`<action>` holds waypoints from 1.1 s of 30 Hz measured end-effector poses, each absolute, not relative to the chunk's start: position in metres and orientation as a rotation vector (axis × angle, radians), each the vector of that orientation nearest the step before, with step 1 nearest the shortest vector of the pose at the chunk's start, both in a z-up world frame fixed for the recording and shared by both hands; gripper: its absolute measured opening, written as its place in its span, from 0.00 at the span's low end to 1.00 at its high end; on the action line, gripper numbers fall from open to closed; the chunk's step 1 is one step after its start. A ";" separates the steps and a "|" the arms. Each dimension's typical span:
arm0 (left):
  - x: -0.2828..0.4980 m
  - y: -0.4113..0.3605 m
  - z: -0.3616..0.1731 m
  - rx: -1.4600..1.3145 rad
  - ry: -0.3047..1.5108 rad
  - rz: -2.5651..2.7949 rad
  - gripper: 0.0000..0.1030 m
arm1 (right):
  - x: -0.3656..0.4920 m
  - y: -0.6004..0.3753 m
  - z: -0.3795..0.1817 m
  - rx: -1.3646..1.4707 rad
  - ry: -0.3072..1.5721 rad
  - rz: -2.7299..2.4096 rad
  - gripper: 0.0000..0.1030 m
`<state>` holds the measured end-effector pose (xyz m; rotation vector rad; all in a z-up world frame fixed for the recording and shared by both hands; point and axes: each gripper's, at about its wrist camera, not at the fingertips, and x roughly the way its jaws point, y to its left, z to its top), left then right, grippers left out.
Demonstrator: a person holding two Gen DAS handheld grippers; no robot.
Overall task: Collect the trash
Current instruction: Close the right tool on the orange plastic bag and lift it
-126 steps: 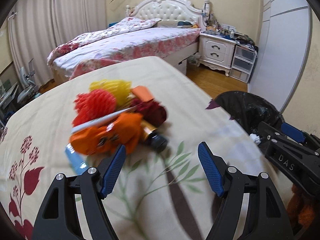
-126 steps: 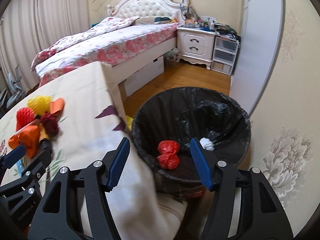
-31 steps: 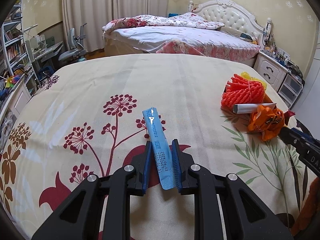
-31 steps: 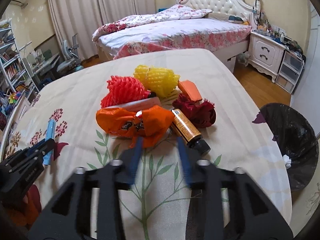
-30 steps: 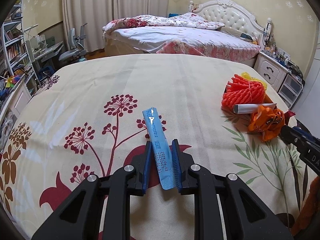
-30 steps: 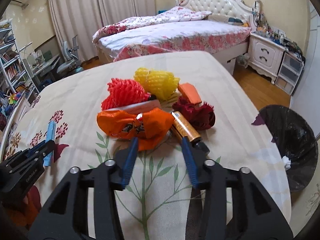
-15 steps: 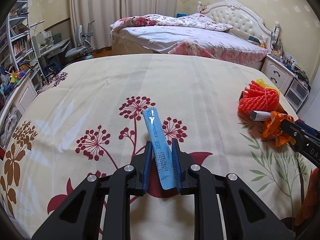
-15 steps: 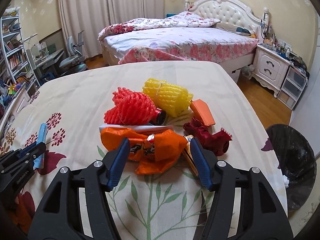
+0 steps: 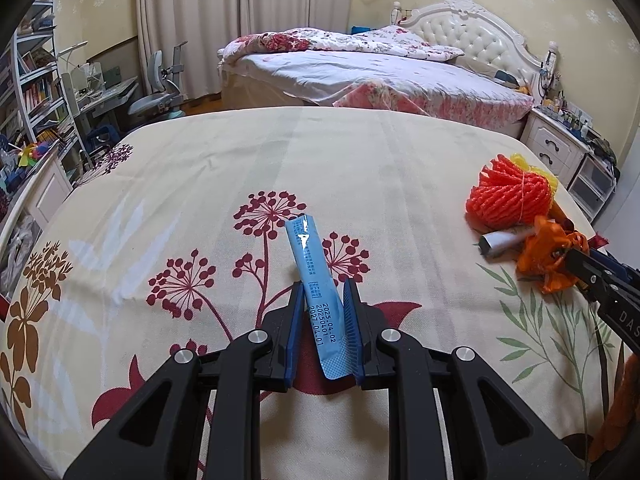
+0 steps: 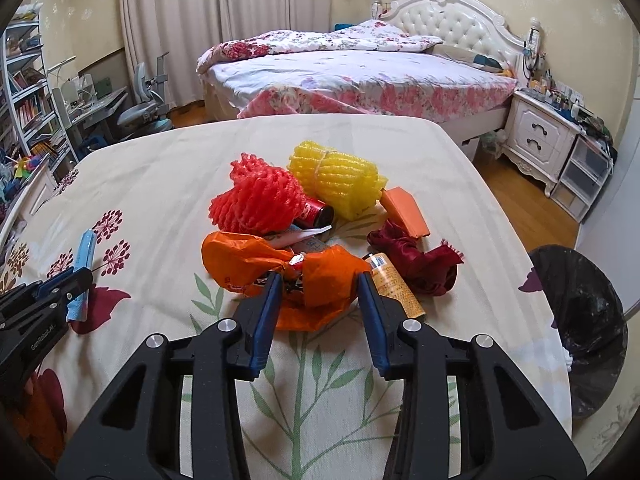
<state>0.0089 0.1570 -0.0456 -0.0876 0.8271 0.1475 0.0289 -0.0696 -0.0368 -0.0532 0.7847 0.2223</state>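
Closing just now, the right gripper has its jaws seemingly pressing the orange bag on the table. Left gripper stays clamped on a blue sachet, long axis pointing away.

1. The left wrist view looks forward and down along its fingers, close over the floral tablecloth; bed at upper centre.
2. The right wrist view faces likewise, apparently slightly farther right.
3. Both share the orange wrapper, which sits at the right edge of the left view.
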 end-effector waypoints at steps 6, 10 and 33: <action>0.007 0.155 -0.045 -0.083 0.823 0.146 0.21 | 0.021 -0.071 -0.038 -0.048 0.799 0.237 0.32; 0.006 0.155 -0.044 -0.084 0.823 0.147 0.21 | 0.014 -0.070 -0.038 -0.039 0.828 0.274 0.33; 0.004 0.158 -0.047 -0.092 0.828 0.148 0.20 | 0.030 -0.053 -0.045 -0.067 0.806 0.285 0.61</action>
